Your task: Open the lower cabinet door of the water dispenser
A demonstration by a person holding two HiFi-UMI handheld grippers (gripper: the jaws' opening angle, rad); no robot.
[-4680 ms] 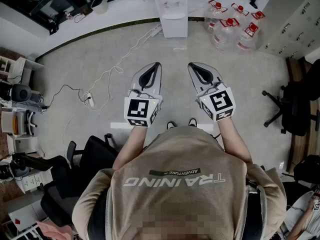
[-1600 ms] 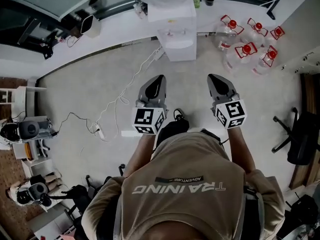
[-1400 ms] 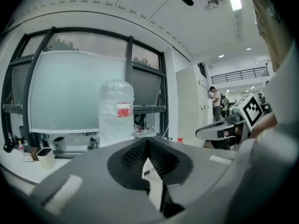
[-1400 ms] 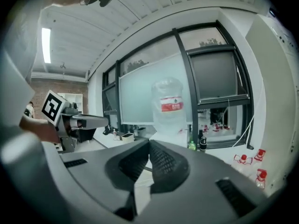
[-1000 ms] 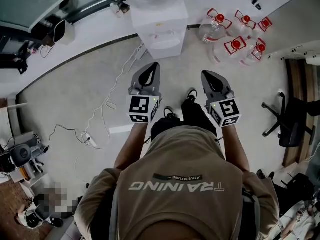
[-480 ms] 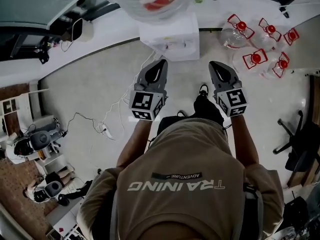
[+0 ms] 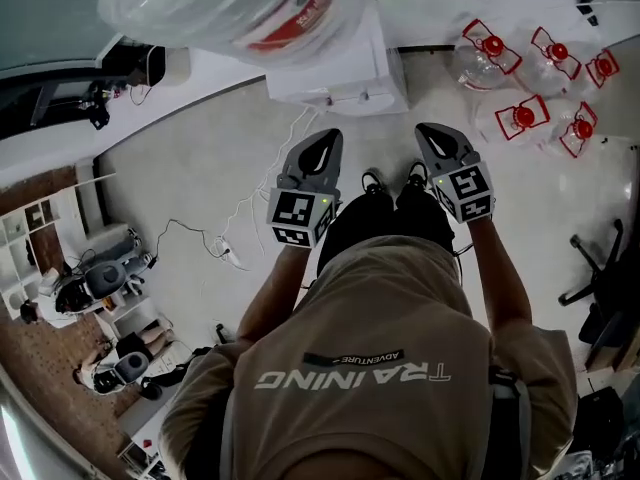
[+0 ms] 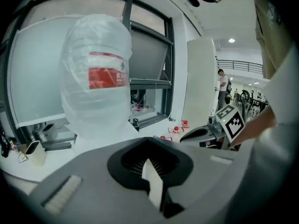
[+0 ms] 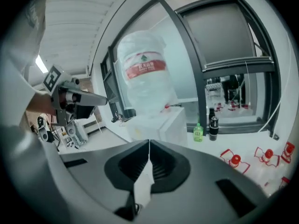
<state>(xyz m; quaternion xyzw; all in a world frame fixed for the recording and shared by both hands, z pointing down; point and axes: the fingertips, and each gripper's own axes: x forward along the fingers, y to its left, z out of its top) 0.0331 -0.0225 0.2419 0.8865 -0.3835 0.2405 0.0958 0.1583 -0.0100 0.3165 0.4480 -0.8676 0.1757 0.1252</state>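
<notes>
Since half a second ago: I have carried both grippers nearer the water dispenser (image 7: 340, 68), which now sits larger, just above their tips in the head view.
White cable (image 7: 240, 208): it trails over the floor at the left, from the dispenser's side down to a power strip (image 7: 228, 256).
Wrapped bottle (image 7: 230, 3): upside down on top of the dispenser and covered in clear plastic with a red label, it fills the upper left of my head view.
Left gripper (image 7: 322, 143): its fingers are pressed together with nothing between them, as the left gripper view (image 8: 148, 160) shows. It is pointed at the dispenser's front, near it but apart.
Task's thing: the dispenser stands against the wall, straight ahead of me between the two grippers' lines. From this steep angle I see only its top and tap ledge, and I cannot make out the lower cabinet door.
Shoes (image 7: 372, 181): side by side on the floor, between the grippers.
Right gripper (image 7: 433, 133): fully closed and empty in the right gripper view (image 9: 149, 143), level with the left one and also clear of the dispenser.
Red-capped jugs (image 7: 522, 118): clustered on the floor to the dispenser's right.
Office chair (image 7: 605, 268): at the far right edge.
</notes>
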